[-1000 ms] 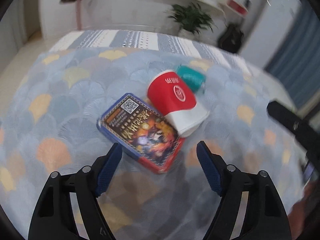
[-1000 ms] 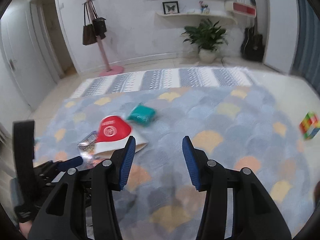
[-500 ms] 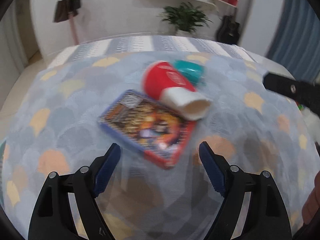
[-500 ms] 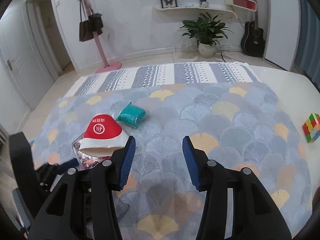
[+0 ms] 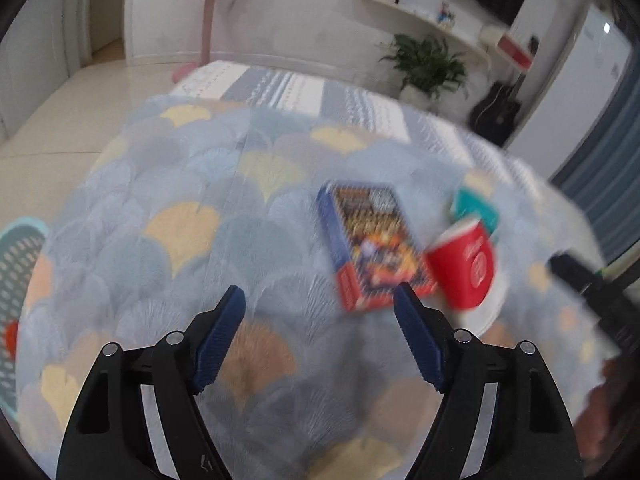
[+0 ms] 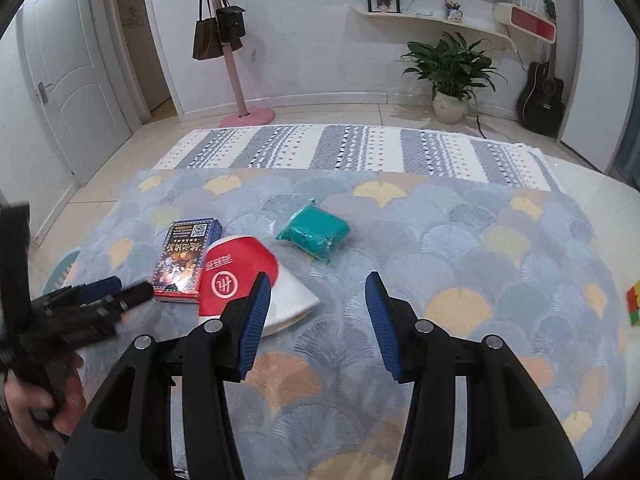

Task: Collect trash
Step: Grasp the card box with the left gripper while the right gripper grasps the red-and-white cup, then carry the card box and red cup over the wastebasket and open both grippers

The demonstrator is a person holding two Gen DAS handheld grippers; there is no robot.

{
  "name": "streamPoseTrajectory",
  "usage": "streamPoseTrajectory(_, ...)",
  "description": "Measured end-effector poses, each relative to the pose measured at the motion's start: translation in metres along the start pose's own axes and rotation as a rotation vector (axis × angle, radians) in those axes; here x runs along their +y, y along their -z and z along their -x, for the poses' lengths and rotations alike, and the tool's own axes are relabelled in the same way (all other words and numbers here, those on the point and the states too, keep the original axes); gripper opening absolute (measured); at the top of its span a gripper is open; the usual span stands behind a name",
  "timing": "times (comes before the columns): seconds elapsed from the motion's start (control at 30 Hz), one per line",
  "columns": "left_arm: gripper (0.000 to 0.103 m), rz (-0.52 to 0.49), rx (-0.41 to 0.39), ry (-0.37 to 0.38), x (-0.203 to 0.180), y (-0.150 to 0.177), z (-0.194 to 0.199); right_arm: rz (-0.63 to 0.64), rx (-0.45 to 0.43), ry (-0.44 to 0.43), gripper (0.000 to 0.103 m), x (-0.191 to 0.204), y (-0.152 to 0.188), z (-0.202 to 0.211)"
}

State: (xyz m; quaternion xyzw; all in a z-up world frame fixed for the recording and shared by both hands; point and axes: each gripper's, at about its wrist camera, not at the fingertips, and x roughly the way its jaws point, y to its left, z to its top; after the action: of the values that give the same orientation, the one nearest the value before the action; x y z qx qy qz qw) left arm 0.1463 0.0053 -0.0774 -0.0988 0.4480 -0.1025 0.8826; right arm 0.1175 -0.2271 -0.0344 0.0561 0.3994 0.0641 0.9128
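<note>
- Your left gripper [image 5: 318,306]: jaws spread wide, nothing between them, over the rug [image 5: 168,184].
- Your right gripper [image 6: 316,294]: jaws opening, nothing between them.
- Card box [image 6: 186,254]: flat on the rug, left of the paper cup [image 6: 240,276], touching it.
- Paper cup: on its side.
- Teal packet [image 6: 314,234]: just beyond the cup, to the right.
- Basket [image 5: 18,280]: far left edge, partly seen.

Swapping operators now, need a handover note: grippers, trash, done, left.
Left gripper: open, empty, hovering short of the card box.
Right gripper: jaws opening, nothing between them, above the rug.
Trash: card box, flattened red paper cup overlapping its edge, teal packet apart behind. All lie on the rug.
Teal basket at the rug's left edge.
Done: nothing picked up. Left: all three.
</note>
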Motion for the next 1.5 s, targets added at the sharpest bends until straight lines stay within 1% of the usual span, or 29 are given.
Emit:
streamPoseTrajectory(0.03, 0.084, 0.012, -0.020, 0.008, 0.000, -0.005, 0.001, -0.007, 0.001, -0.005, 0.049, -0.001, 0.001, -0.001)
streamPoseTrajectory(0.07, 0.085, 0.032, -0.028, 0.017, -0.003, -0.011, -0.003, -0.014, -0.001, -0.010, 0.049, -0.002, 0.001, -0.001)
streamPoseTrajectory(0.17, 0.085, 0.035, 0.013, 0.042, -0.016, -0.019, -0.024, -0.043, -0.003, -0.038, 0.051, -0.008, 0.002, 0.000)
streamPoseTrajectory(0.27, 0.085, -0.007, 0.061, -0.041, -0.039, -0.018, -0.051, -0.038, -0.009, -0.029, 0.053, -0.013, 0.002, 0.002)
streamPoseTrajectory(0.37, 0.085, -0.074, 0.054, -0.126, -0.053, -0.017, -0.059, -0.030, -0.002, -0.046, 0.057, -0.016, 0.003, 0.001)
streamPoseTrajectory(0.47, 0.083, -0.115, 0.049, -0.152, -0.055, -0.016, -0.061, -0.019, 0.016, -0.034, 0.062, -0.015, 0.003, -0.005)
streamPoseTrajectory(0.5, 0.081, -0.127, 0.047, -0.164, -0.054, -0.015, -0.061, -0.023, 0.030, -0.045, 0.064, -0.014, 0.003, -0.010)
streamPoseTrajectory(0.53, 0.069, -0.134, 0.045, -0.178, -0.054, -0.015, -0.060, -0.026, 0.040, -0.055, 0.065, -0.014, 0.004, -0.013)
streamPoseTrajectory(0.57, 0.060, -0.143, 0.040, -0.203, -0.052, -0.015, -0.058, -0.029, 0.052, -0.066, 0.067, -0.013, 0.004, -0.017)
streamPoseTrajectory(0.6, 0.058, -0.143, 0.042, -0.196, -0.048, -0.017, -0.057, -0.026, 0.068, -0.075, 0.069, -0.011, 0.005, -0.022)
streamPoseTrajectory(0.63, 0.058, -0.129, 0.040, -0.161, -0.042, -0.016, -0.051, -0.023, 0.078, -0.075, 0.069, -0.008, 0.005, -0.027)
streamPoseTrajectory(0.67, 0.058, -0.121, 0.042, -0.149, -0.039, -0.015, -0.048, -0.021, 0.085, -0.074, 0.069, -0.006, 0.005, -0.030)
streamPoseTrajectory(0.77, 0.058, -0.083, 0.033, -0.155, -0.026, -0.013, -0.036, -0.027, 0.113, -0.097, 0.070, 0.002, 0.007, -0.041)
streamPoseTrajectory(0.83, 0.058, -0.022, 0.008, -0.095, -0.011, -0.012, -0.023, -0.024, 0.125, -0.092, 0.070, 0.007, 0.008, -0.047)
streamPoseTrajectory(0.87, 0.058, -0.014, 0.003, -0.093, -0.008, -0.012, -0.020, -0.025, 0.135, -0.083, 0.070, 0.009, 0.009, -0.051)
streamPoseTrajectory(0.93, 0.058, -0.036, -0.018, -0.120, -0.005, -0.011, -0.008, -0.040, 0.143, -0.086, 0.073, 0.010, 0.010, -0.057)
streamPoseTrajectory(0.97, 0.058, -0.049, -0.029, -0.121, -0.003, -0.010, -0.002, -0.061, 0.142, -0.091, 0.075, 0.009, 0.009, -0.059)
streamPoseTrajectory(1.03, 0.058, -0.056, -0.045, -0.108, 0.000, -0.008, 0.008, -0.096, 0.153, -0.105, 0.075, 0.007, 0.007, -0.063)
streamPoseTrajectory(1.1, 0.058, -0.064, -0.056, -0.110, 0.003, -0.008, 0.015, -0.123, 0.164, -0.125, 0.075, 0.009, 0.004, -0.068)
streamPoseTrajectory(1.13, 0.058, -0.066, -0.059, -0.110, 0.005, -0.009, 0.018, -0.128, 0.164, -0.122, 0.075, 0.011, 0.003, -0.069)
streamPoseTrajectory(1.17, 0.058, -0.068, -0.062, -0.110, 0.008, -0.009, 0.022, -0.127, 0.164, -0.120, 0.073, 0.015, 0.001, -0.070)
streamPoseTrajectory(1.2, 0.058, -0.068, -0.064, -0.110, 0.011, -0.009, 0.024, -0.123, 0.166, -0.128, 0.067, 0.019, 0.000, -0.071)
streamPoseTrajectory(1.23, 0.058, -0.067, -0.067, -0.109, 0.014, -0.009, 0.028, -0.119, 0.168, -0.136, 0.063, 0.024, -0.001, -0.071)
streamPoseTrajectory(1.3, 0.058, -0.064, -0.072, -0.112, 0.021, -0.009, 0.033, -0.097, 0.168, -0.128, 0.051, 0.035, -0.002, -0.071)
streamPoseTrajectory(1.33, 0.058, -0.061, -0.074, -0.114, 0.025, -0.010, 0.035, -0.081, 0.166, -0.125, 0.047, 0.043, -0.003, -0.070)
streamPoseTrajectory(1.37, 0.058, -0.052, -0.076, -0.116, 0.030, -0.010, 0.037, -0.074, 0.164, -0.126, 0.038, 0.048, -0.003, -0.070)
streamPoseTrajectory(1.4, 0.058, -0.045, -0.078, -0.116, 0.034, -0.011, 0.039, -0.070, 0.162, -0.123, 0.026, 0.053, -0.003, -0.069)
streamPoseTrajectory(1.5, 0.058, -0.012, -0.107, -0.127, 0.048, -0.014, 0.052, -0.019, 0.137, -0.105, 0.024, 0.074, -0.007, -0.058)
